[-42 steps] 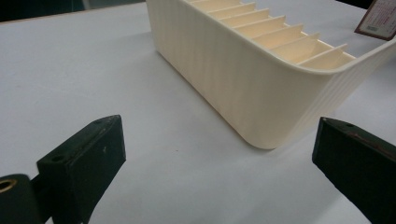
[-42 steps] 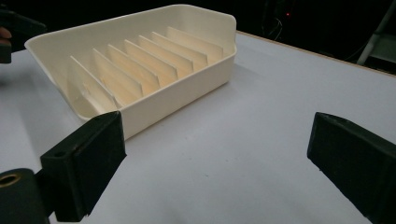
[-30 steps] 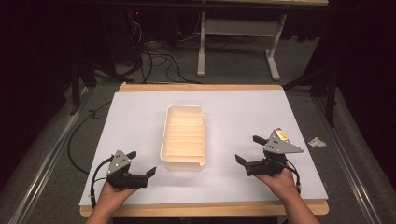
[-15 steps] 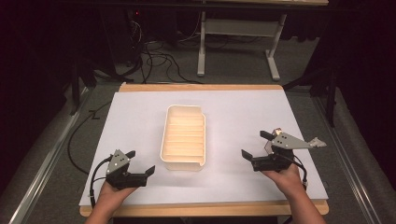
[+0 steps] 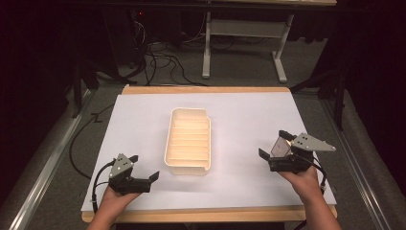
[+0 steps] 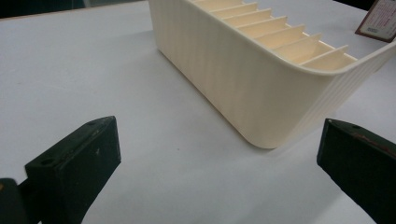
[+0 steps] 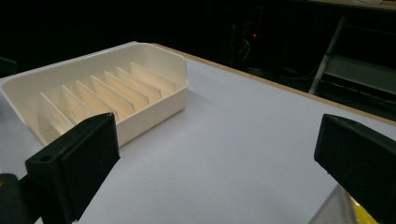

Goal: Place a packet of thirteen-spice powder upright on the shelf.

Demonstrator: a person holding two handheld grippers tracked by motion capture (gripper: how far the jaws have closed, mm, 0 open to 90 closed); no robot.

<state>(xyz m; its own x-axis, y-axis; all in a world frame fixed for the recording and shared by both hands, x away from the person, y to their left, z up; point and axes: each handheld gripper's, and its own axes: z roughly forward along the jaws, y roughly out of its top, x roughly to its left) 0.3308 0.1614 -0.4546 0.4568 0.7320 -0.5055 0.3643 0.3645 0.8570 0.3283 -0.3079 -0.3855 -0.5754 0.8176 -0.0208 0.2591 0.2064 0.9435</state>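
Work looks barely begun: the slotted cream tray sits empty mid-desk, the right gripper near the desk's right edge holds a small packet between wide-set jaws, and the left gripper hangs open, empty.

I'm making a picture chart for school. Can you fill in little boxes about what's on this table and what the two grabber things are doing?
table: white sheet over a wooden-edged top
thing in the middle: cream slotted tray, upright, nothing in its slots
left gripper: open, holding nothing, near the tray's near left corner, not touching it
right gripper: jaws wide apart, off to the tray's right, a small card or packet at its jaws; a firm hold cannot be told
hands: one behind each gripper
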